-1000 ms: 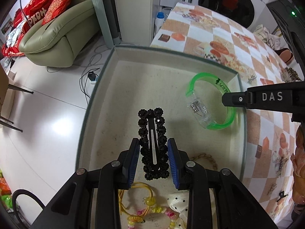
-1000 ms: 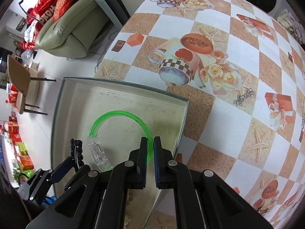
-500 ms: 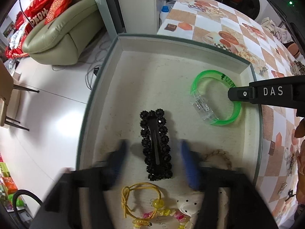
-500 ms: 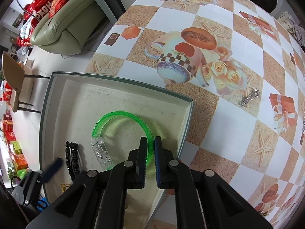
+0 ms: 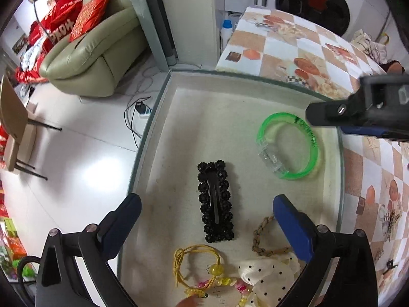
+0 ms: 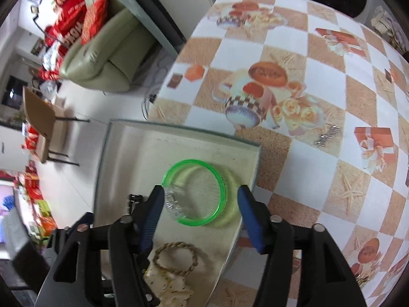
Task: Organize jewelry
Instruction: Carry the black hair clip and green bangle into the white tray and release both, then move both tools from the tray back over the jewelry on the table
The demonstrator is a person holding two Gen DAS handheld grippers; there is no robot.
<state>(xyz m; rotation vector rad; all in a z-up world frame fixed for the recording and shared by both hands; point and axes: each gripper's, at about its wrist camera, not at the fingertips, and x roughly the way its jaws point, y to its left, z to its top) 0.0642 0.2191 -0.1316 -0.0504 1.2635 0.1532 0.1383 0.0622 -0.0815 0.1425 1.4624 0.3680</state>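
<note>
A shallow cream tray sits at the table's corner. In it lie a black beaded hair clip, a green translucent bangle with a clear clasp, a braided tan ring, a yellow hair tie with beads and a cream dotted bow. My left gripper is open, its jaws wide on either side of the clip and off it. My right gripper is open above the bangle, not touching it. It shows at the right of the left wrist view.
The tray's wall stands on a checked tablecloth. A small silver piece lies on the cloth to the right. A sofa, a chair and white floor lie beyond the table's left edge. A washing machine stands behind.
Both grippers have opened. The left let go of the black hair clip and the right let go of the green bangle; both pieces now lie in the tray. Both grippers have drawn back.
</note>
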